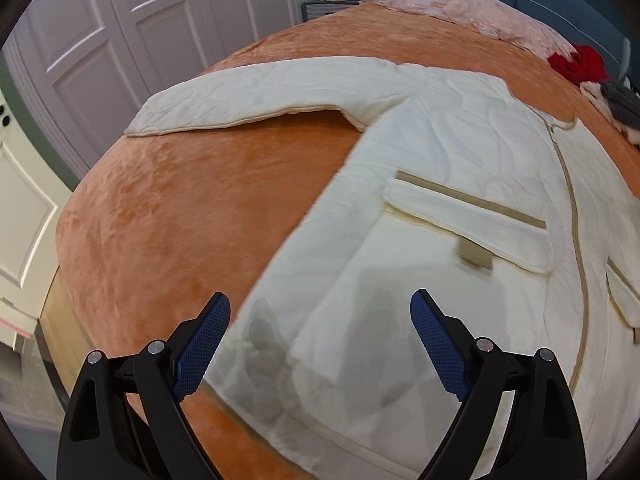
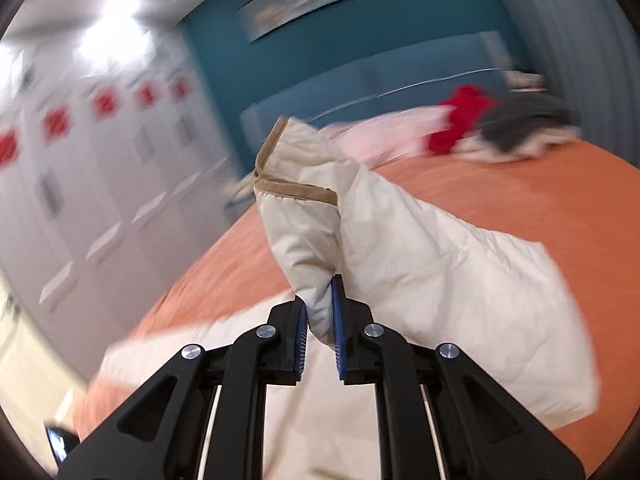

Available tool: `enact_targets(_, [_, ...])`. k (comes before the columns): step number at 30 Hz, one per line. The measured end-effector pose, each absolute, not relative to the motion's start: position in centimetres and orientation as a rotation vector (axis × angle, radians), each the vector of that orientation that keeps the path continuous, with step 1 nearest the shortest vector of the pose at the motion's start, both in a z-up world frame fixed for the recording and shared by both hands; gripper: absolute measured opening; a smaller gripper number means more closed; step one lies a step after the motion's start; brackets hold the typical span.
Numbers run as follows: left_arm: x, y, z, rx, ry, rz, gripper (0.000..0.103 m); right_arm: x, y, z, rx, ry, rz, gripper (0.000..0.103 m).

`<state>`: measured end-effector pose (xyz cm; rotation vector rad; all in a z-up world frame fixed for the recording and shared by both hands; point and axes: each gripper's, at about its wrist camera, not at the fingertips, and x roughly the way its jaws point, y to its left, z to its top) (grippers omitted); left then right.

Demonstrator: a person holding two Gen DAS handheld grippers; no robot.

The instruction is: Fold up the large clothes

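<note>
The right gripper [image 2: 320, 312] is clamped on a bunched cuff of the cream quilted jacket [image 1: 440, 208], the sleeve [image 2: 400, 248] lifted off the bed and hanging from its blue pads [image 2: 338, 332]. The left gripper [image 1: 320, 344] stands wide apart with nothing between its pads, hovering over the jacket's hem corner. The jacket lies front-up on the orange blanket [image 1: 180, 208], zip closed, its other sleeve [image 1: 248, 100] stretched out flat toward the white wardrobe doors [image 1: 152, 12]. The step in hand looks like the first sleeve fold. Next, the raised sleeve likely needs carrying across the chest and laying flat, while the left gripper pins or takes the hem. The right gripper points shallowly downward, its view blurred; the left tilts steeply down at the fabric
</note>
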<state>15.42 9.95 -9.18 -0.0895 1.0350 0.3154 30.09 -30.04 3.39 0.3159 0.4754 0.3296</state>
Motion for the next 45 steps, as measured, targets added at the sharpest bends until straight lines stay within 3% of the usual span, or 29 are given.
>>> enact_targets(3, [15.4, 11.8, -8.7, -0.131, 1.019, 0.326, 0.089, 30.6, -22.5, -0.2, 0.269, 0.591, 0.435, 0.013])
enact_targets(5, [15.7, 12.7, -8.5, -0.161, 1.010, 0.320, 0.089, 30.4, -18.9, -2.8, 0.213, 0.645, 0.463, 0.023])
enact_targets(7, [16.3, 13.3, -8.1, -0.197, 1.001, 0.293, 0.089, 29.7, -16.8, -4.6, 0.168, 0.676, 0.493, 0.049])
enact_targets(10, [17.8, 13.1, -7.3, -0.257, 0.988, 0.222, 0.089, 26.3, -16.8, -5.7, 0.178, 0.676, 0.512, 0.058])
enact_targets(15, [22.3, 10.3, -7.4, -0.360, 1.012, 0.073, 0.089, 24.8, -20.7, -7.3, 0.291, 0.695, 0.376, 0.061])
enact_targets(22, [28.3, 4.8, -11.2, -0.517, 1.099, -0.021, 0.088, 23.1, -35.6, -10.2, 0.569, 0.730, 0.035, 0.063])
enact_targets(23, [28.7, 4.2, -11.1, -0.513, 1.093, -0.020, 0.086, 23.2, -37.1, -10.4, 0.607, 0.730, 0.011, 0.063])
enact_targets(24, [29.0, 3.9, -11.1, -0.512, 1.089, -0.013, 0.077, 23.4, -38.5, -10.9, 0.650, 0.727, -0.007, 0.063])
enact_targets(25, [29.4, 3.6, -11.1, -0.515, 1.091, -0.008, 0.059, 23.8, -40.3, -11.5, 0.706, 0.728, -0.028, 0.063])
enact_targets(26, [29.8, 3.5, -11.1, -0.517, 1.095, -0.005, 0.051, 24.1, -41.3, -11.9, 0.740, 0.729, -0.040, 0.063])
enact_targets(27, [30.1, 3.3, -10.8, -0.506, 1.091, 0.018, 0.035, 24.6, -42.4, -12.6, 0.785, 0.728, -0.054, 0.062])
enact_targets(28, [30.3, 3.6, -10.6, -0.495, 1.080, 0.023, 0.010, 25.1, -43.4, -13.1, 0.822, 0.726, -0.072, 0.059])
enact_targets(29, [30.4, 4.0, -10.3, -0.478, 1.071, 0.039, 0.005, 25.5, -43.8, -13.8, 0.848, 0.726, -0.085, 0.058])
enact_targets(32, [30.7, 4.9, -8.4, -0.433, 1.008, 0.033, 0.003, 26.9, -44.7, -14.9, 0.914, 0.745, -0.088, 0.036])
enact_targets(33, [30.7, 5.1, -7.7, -0.408, 0.984, 0.042, 0.003, 27.3, -44.7, -14.6, 0.919, 0.742, -0.071, 0.020])
enact_targets(34, [30.7, 5.6, -6.6, -0.390, 0.946, 0.054, 0.003, 27.3, -44.6, -13.9, 0.911, 0.727, -0.058, 0.011])
enact_targets(38, [30.6, 6.9, -6.1, -0.311, 0.903, 0.108, 0.003, 26.6, -41.8, -9.8, 0.723, 0.615, 0.009, 0.011])
enact_targets(45, [30.4, 4.7, -12.8, -0.096, 0.957, 0.188, 0.005, 28.9, -38.8, -14.2, 0.508, 0.826, -0.097, 0.012])
